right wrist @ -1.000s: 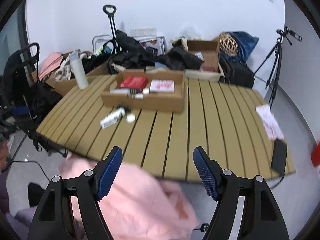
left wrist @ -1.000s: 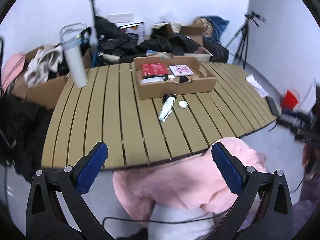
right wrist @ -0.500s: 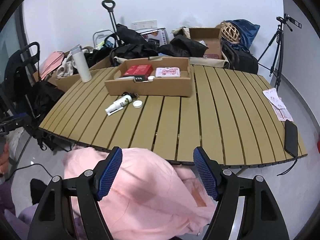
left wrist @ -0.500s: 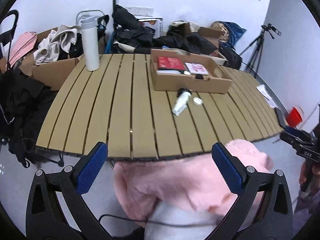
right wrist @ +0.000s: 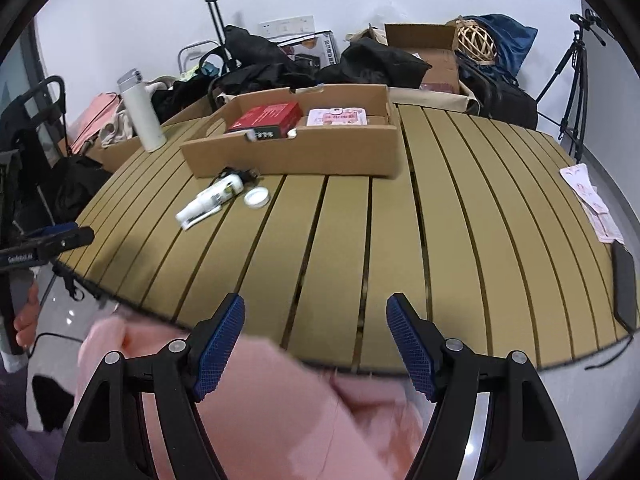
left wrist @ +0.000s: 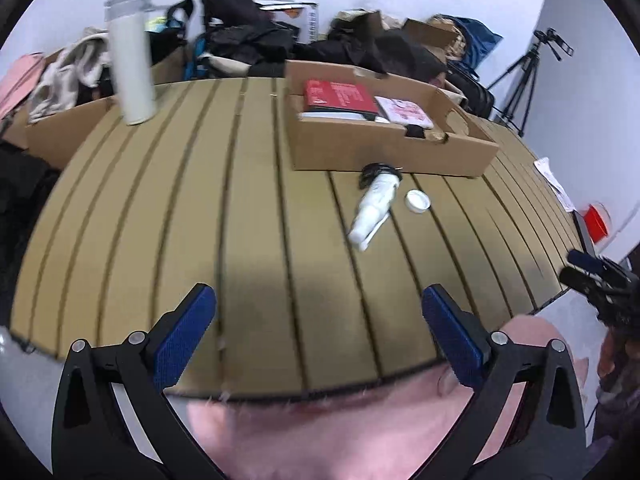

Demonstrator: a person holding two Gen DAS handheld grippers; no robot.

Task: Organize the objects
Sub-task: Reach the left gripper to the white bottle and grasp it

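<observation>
Left wrist view: white tube (left wrist: 374,210) lying on the slatted surface (left wrist: 248,240), just before the cardboard box (left wrist: 390,148); round cap (left wrist: 417,201) just beside the tube, black item (left wrist: 374,171) at its far end. Inside box: red book (left wrist: 340,96), pink pack (left wrist: 404,111). White flask (left wrist: 132,60) upright at far left. Left gripper (left wrist: 318,334) jaws wide apart, empty, over near edge. Right gripper (right wrist: 315,344) jaws likewise spread, holding nothing.
</observation>
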